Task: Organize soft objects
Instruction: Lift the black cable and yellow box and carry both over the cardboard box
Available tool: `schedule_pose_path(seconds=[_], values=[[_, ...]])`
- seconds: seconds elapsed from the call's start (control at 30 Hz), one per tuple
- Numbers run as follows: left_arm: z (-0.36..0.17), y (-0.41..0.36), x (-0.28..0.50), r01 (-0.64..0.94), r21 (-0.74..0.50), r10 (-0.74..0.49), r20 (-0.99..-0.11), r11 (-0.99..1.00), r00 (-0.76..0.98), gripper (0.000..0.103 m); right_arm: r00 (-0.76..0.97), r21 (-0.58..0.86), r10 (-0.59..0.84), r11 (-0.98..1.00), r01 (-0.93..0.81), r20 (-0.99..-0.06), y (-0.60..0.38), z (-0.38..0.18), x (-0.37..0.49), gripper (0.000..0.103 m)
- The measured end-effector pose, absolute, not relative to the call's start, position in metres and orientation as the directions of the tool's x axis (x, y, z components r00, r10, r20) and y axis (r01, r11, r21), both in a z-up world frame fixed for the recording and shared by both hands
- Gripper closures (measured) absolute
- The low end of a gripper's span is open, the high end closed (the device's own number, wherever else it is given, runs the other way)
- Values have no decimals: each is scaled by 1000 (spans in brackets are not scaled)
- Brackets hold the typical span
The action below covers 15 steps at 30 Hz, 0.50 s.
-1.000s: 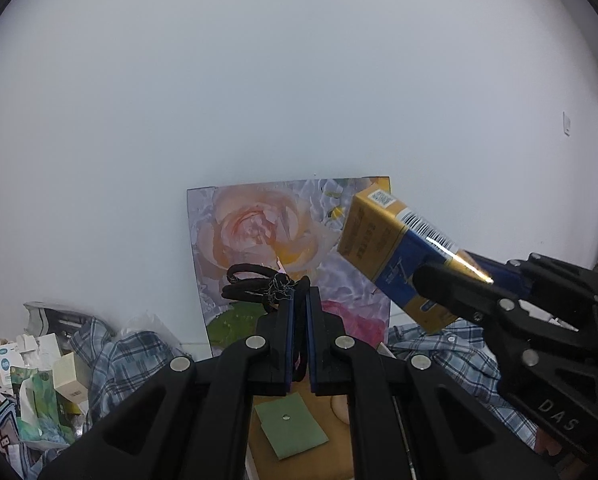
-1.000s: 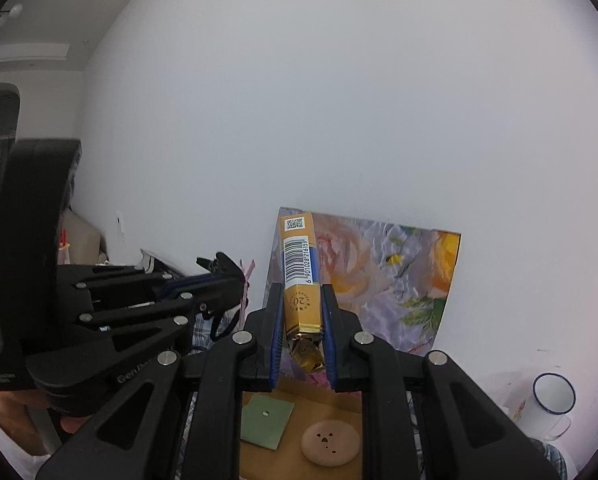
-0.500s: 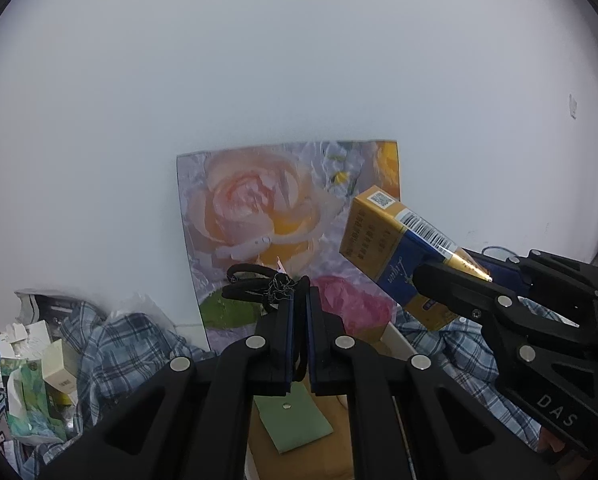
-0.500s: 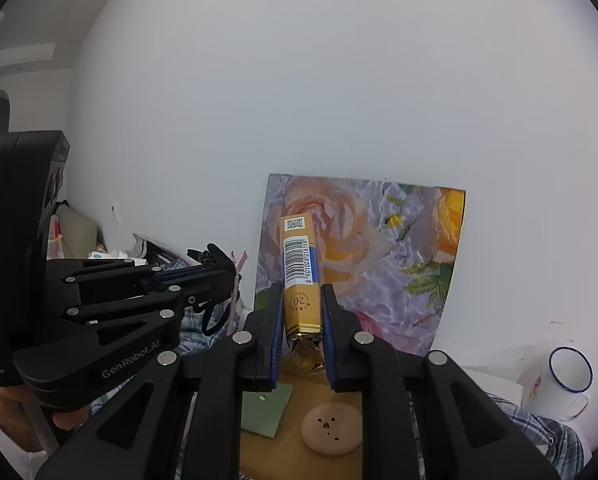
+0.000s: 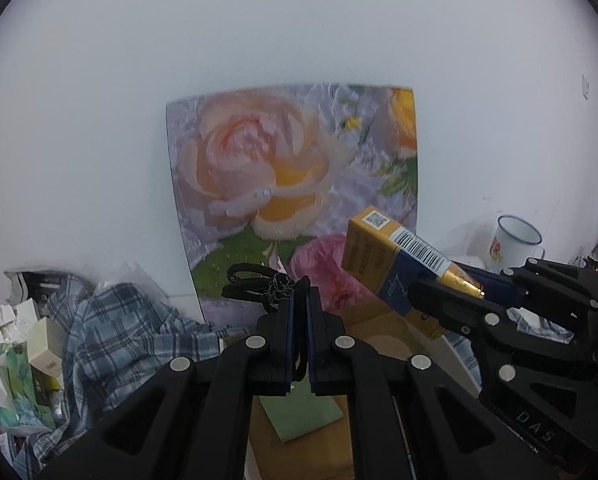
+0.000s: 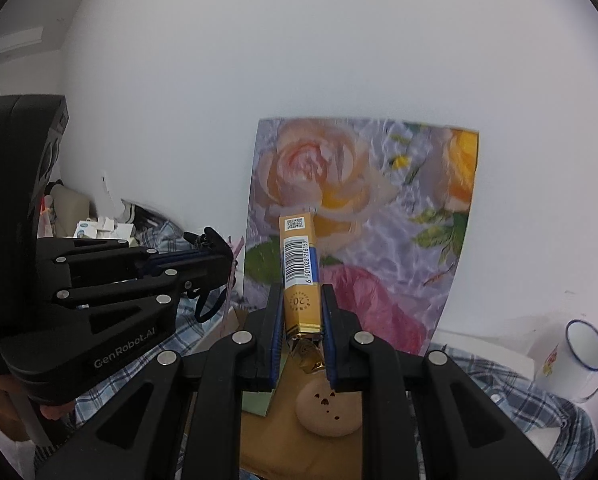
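Carton (image 6: pixel 300 270) clear above box rim (image 6: pixel 235 316)

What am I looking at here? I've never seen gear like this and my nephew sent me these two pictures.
These are two hand-held two-finger grippers, each carrying a wide-angle camera looking along its fingers. One picture is from the left gripper, shut on black hair ties. The other is from the right gripper, shut on a gold and blue carton. Each camera also sees the other gripper. Behind stands a rose picture against the wall. Below lie a plaid shirt, a brown box and an enamel mug.
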State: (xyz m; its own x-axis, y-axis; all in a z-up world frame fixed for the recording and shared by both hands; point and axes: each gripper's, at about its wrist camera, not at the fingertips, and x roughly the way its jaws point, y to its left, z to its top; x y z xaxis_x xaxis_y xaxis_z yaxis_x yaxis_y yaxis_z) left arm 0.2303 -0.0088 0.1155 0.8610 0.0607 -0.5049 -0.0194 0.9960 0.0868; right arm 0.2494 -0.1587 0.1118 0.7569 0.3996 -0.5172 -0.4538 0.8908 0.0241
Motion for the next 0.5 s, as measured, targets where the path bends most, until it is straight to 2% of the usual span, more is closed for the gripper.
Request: schedule_pose_path(seconds=[0.5], values=[[72, -3, 258, -29, 86, 76, -611, 996, 788, 97, 670, 62, 391, 887, -458, -632, -152, 58, 272, 87]])
